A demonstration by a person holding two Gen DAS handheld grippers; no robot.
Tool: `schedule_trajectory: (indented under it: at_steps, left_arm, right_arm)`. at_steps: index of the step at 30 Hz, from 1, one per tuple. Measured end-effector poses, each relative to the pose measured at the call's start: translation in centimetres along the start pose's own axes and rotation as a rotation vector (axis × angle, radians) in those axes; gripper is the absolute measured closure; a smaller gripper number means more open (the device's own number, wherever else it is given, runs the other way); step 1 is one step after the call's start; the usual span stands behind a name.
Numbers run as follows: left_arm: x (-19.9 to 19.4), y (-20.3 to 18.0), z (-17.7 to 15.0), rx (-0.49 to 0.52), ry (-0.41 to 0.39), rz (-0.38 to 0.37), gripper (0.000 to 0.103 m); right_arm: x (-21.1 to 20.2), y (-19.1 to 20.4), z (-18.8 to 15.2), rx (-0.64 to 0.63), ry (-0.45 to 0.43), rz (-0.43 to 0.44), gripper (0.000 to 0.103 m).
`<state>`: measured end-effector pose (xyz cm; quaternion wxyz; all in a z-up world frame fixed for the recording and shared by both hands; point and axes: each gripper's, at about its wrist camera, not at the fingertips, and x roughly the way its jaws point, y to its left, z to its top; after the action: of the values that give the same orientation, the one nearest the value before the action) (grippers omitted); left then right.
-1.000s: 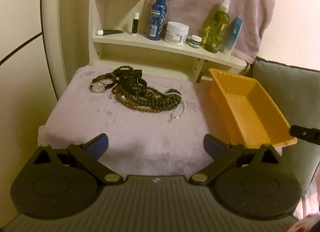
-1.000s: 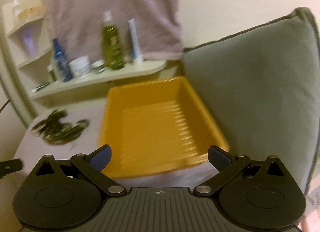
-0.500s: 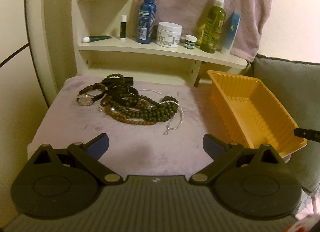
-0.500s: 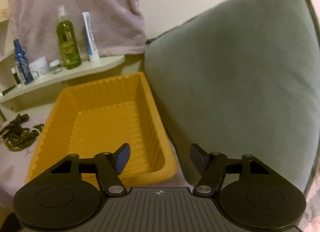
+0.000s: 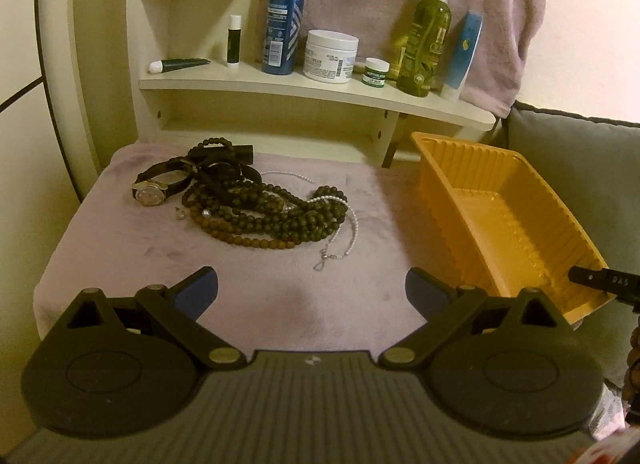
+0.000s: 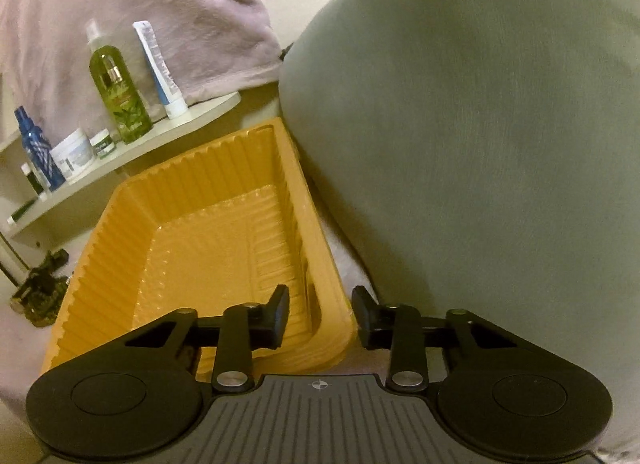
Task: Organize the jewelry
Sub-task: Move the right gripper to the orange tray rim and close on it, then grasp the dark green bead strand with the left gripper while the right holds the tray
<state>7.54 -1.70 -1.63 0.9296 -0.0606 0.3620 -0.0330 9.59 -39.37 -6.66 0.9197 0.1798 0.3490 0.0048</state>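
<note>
A tangle of dark bead strands (image 5: 264, 212) lies on the mauve cloth, with a wristwatch (image 5: 154, 192) at its left and a thin pearl chain (image 5: 348, 232) at its right. The orange ribbed tray (image 5: 440, 192) stands to the right with nothing in it. My left gripper (image 5: 312, 290) hovers open over the cloth in front of the beads, nothing between its fingers. My right gripper (image 6: 320, 314) straddles the near right corner of the tray (image 6: 120, 248), one finger inside and one outside. Its jaws are closing, with a gap still showing at the inner pad. The beads (image 6: 40, 292) sit far left.
A cream shelf (image 5: 320, 92) behind the cloth carries several bottles, jars and tubes. A mauve towel (image 5: 400, 4) hangs above it. A large grey cushion (image 6: 480, 144) presses against the tray's right side. The right gripper's tip (image 5: 604, 278) shows past the tray's near corner.
My right gripper swung right and down to the tray's near right corner, and its jaws narrowed from wide apart. My left gripper drifted slightly nearer the cloth and stayed open.
</note>
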Motion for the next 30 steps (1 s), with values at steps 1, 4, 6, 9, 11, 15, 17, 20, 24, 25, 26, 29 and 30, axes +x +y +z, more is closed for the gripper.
schedule_trajectory:
  at_steps: [1,4,6,9,11,15,17,20,24,25,26,29,30]
  left_arm:
    - [0.1,0.0,0.0,0.001,0.002,0.002,0.004]
    - [0.3,-0.1,0.1,0.0,0.004,0.009,0.004]
    - [0.4,-0.1,0.1,-0.005,0.001,0.008,0.004]
    - [0.3,0.1,0.0,-0.014,-0.004,0.01,0.004]
    - [0.3,0.3,0.0,-0.017,-0.013,0.017,0.004]
    - [0.4,1.0,0.0,-0.02,-0.021,0.029,0.004]
    - [0.4,1.3,0.2,-0.006,-0.025,0.034,0.004]
    - [0.8,1.9,0.5,0.014,-0.036,0.05,0.01]
    - [1.8,2.5,1.0,0.07,-0.051,0.072,0.016]
    - [2.1,2.7,1.2,0.081,-0.055,0.074,0.017]
    - [2.3,2.9,1.4,0.092,-0.06,0.078,0.02]
    - [3.2,3.6,2.1,0.117,-0.069,0.084,0.028]
    - [3.5,3.9,2.4,0.123,-0.071,0.083,0.032]
  right_arm:
    - [0.0,-0.1,0.0,0.005,0.0,0.001,0.07]
    - [0.2,-0.1,0.1,0.01,0.0,0.0,0.082]
    - [0.4,0.0,0.3,0.005,0.007,0.001,0.086]
    - [0.5,0.1,0.4,0.007,0.014,0.01,0.093]
    - [0.3,0.4,0.5,-0.001,0.011,0.011,0.094]
    - [-0.4,1.2,0.9,-0.015,0.009,0.0,0.096]
    - [-0.8,2.1,1.1,-0.039,0.002,-0.015,0.097]
    - [-1.4,3.7,1.6,-0.089,-0.013,-0.042,0.098]
    - [-1.9,5.6,1.9,-0.156,-0.036,-0.085,0.098]
    - [-2.0,5.9,1.9,-0.166,-0.039,-0.092,0.098]
    - [-2.1,6.2,2.0,-0.175,-0.044,-0.099,0.098]
    - [-2.2,6.7,2.0,-0.195,-0.049,-0.12,0.097]
    - [-2.1,6.8,2.0,-0.199,-0.048,-0.126,0.097]
